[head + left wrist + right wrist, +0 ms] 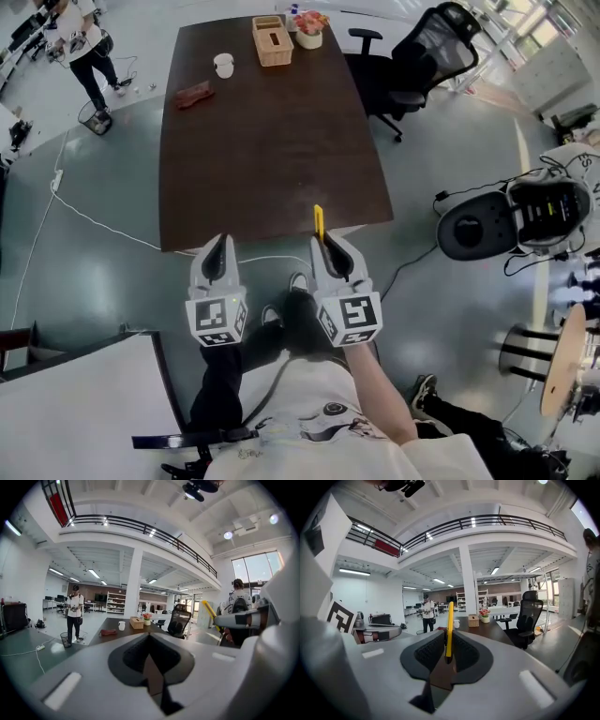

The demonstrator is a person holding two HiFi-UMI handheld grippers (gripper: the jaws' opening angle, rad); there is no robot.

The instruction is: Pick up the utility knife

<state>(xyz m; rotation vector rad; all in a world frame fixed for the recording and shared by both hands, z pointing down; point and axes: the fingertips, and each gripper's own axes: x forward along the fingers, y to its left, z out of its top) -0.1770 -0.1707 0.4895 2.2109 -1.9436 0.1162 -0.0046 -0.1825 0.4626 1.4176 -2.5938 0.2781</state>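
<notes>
A slim yellow utility knife [319, 222] sticks out forward from my right gripper [326, 242], which is shut on it just off the near edge of the dark table [267, 141]. In the right gripper view the utility knife [449, 629] stands upright between the closed jaws. My left gripper [221, 247] hovers beside it to the left, shut with nothing in it. In the left gripper view the jaws meet, and the utility knife [209, 611] shows at the right.
On the table's far end sit a white cup [223, 65], a wicker tissue box [271, 40], a flower pot [308, 29] and a reddish cloth [194, 95]. A black office chair [422, 61] stands right of the table. A person [84, 42] stands at far left.
</notes>
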